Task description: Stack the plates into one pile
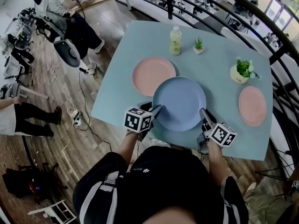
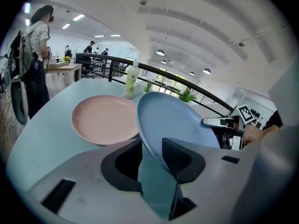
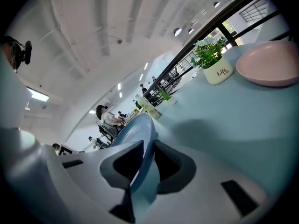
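A blue plate (image 1: 179, 103) hangs over the near middle of the light blue table (image 1: 215, 78), held by its rim from both sides. My left gripper (image 1: 156, 110) is shut on its left near edge, and the plate's far edge overlaps a pink plate (image 1: 150, 74). My right gripper (image 1: 204, 114) is shut on the right near edge. In the left gripper view the blue plate (image 2: 182, 120) tilts up between the jaws, beside the pink plate (image 2: 105, 118). The right gripper view shows the blue plate (image 3: 135, 134) edge-on in the jaws. A second pink plate (image 1: 252, 105) lies at the right.
A drink bottle (image 1: 175, 40) and a tiny potted plant (image 1: 198, 45) stand at the table's far side, a white flowerpot (image 1: 240, 71) at the far right. A black railing (image 1: 261, 13) curves behind the table. A seated person (image 1: 65, 13) is at the far left.
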